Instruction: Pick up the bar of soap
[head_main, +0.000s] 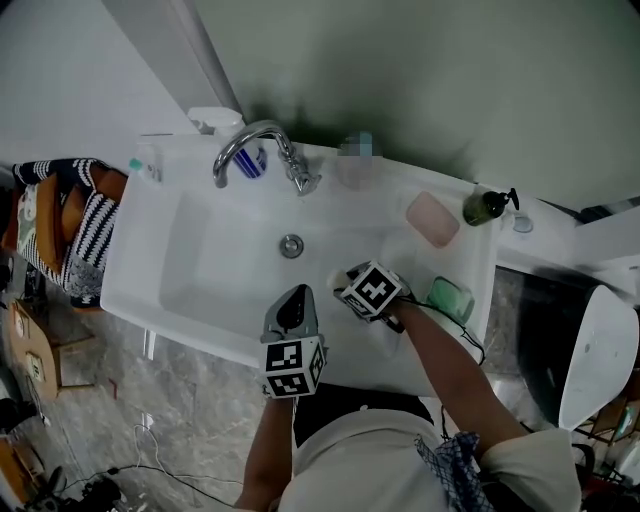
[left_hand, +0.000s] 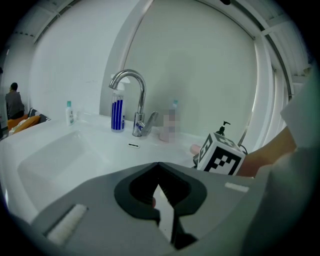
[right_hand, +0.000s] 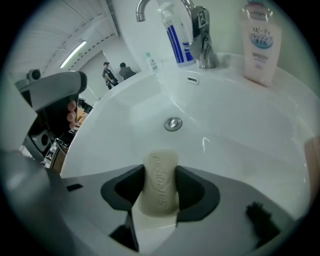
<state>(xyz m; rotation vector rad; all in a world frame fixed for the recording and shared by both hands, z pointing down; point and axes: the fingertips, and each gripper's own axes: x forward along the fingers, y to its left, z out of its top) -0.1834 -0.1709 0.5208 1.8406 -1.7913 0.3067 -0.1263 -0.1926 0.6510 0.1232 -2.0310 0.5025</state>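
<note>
A pale cream bar of soap (right_hand: 160, 170) with raised lettering stands on edge between the jaws of my right gripper (right_hand: 159, 192), both pads pressing its flat sides. In the head view the right gripper (head_main: 345, 285) holds the soap (head_main: 337, 279) above the right part of the white sink (head_main: 150, 230), near the front rim. My left gripper (head_main: 293, 305) hovers just to its left over the front of the basin. In the left gripper view the left gripper (left_hand: 162, 210) has its jaws together with nothing between them.
A chrome tap (head_main: 262, 150) and the drain (head_main: 291, 245) lie beyond the grippers. A blue-striped bottle (head_main: 250, 162) stands behind the tap. On the right ledge are a pink dish (head_main: 432, 218), a green dish (head_main: 452, 298) and a dark pump bottle (head_main: 487, 207).
</note>
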